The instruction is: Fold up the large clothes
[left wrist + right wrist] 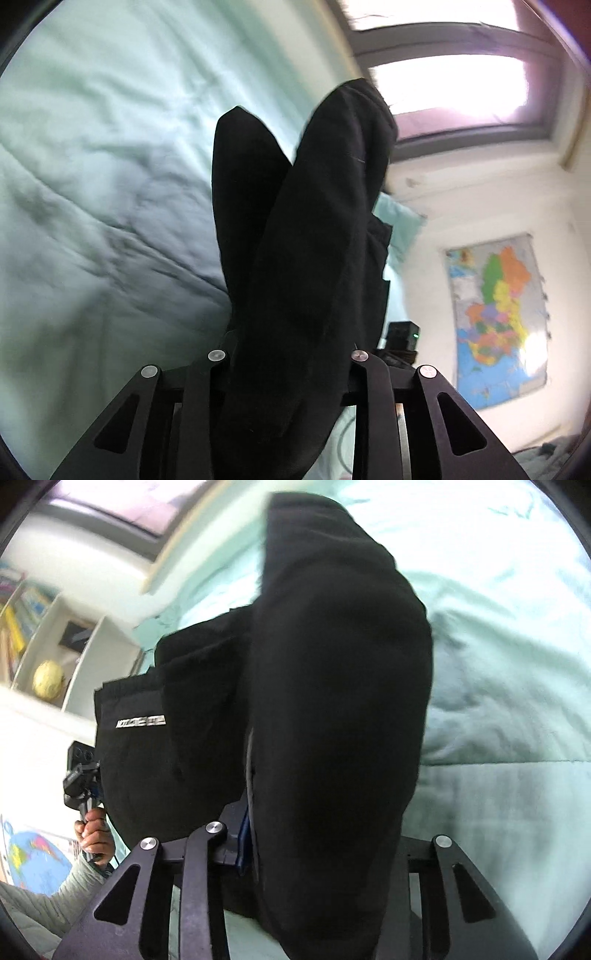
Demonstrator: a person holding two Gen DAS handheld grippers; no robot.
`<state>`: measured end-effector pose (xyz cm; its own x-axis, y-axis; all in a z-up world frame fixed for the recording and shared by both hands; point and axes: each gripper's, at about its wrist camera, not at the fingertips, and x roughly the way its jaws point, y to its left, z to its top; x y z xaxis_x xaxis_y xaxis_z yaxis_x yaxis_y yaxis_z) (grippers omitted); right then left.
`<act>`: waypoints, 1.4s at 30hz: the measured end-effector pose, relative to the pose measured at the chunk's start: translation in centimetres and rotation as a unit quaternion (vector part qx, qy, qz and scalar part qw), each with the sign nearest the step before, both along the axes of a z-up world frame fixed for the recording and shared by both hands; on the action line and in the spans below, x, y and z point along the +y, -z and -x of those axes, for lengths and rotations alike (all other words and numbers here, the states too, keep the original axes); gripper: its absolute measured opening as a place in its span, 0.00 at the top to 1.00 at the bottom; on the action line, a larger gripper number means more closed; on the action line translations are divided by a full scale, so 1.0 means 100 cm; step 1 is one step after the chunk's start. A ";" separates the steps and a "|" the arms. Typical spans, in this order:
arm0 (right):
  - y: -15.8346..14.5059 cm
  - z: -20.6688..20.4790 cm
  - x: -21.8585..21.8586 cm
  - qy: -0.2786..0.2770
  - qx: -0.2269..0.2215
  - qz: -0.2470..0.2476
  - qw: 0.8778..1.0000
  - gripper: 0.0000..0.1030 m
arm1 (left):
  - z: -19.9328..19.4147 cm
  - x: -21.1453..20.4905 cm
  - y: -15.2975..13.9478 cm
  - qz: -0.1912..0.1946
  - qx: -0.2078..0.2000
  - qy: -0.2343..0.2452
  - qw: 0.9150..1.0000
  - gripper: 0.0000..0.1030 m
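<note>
A large black garment [306, 236] hangs bunched between the fingers of my left gripper [288, 369], held up over a pale green bed [92, 166]. My left gripper is shut on it; the fingertips are hidden in the cloth. In the right wrist view the same black garment [332, 701] drapes over my right gripper [317, 849], which is shut on it, fingertips hidden. A white logo [140, 722] shows on a hanging part. The left gripper [83, 775], held in a hand, shows at the garment's left edge.
A wrinkled pale green quilt [498, 664] covers the bed. A window [461, 85] is beyond it. A coloured map [495, 317] hangs on the white wall. A white shelf [48, 646] holds books and a yellow globe [48, 681].
</note>
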<state>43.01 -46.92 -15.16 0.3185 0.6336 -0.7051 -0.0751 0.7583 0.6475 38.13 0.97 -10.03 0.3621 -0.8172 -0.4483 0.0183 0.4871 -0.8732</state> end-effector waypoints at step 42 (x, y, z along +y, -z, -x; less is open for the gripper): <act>-0.028 0.238 -0.004 0.193 0.146 0.155 0.958 0.40 | 0.170 0.115 0.039 -0.166 0.159 -0.084 0.970 0.53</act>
<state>19.22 -47.36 -12.33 0.2469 0.2537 -0.9352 0.3992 0.8528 0.3367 21.14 12.44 -13.96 0.2786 -0.5496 -0.7876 -0.3297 0.7155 -0.6159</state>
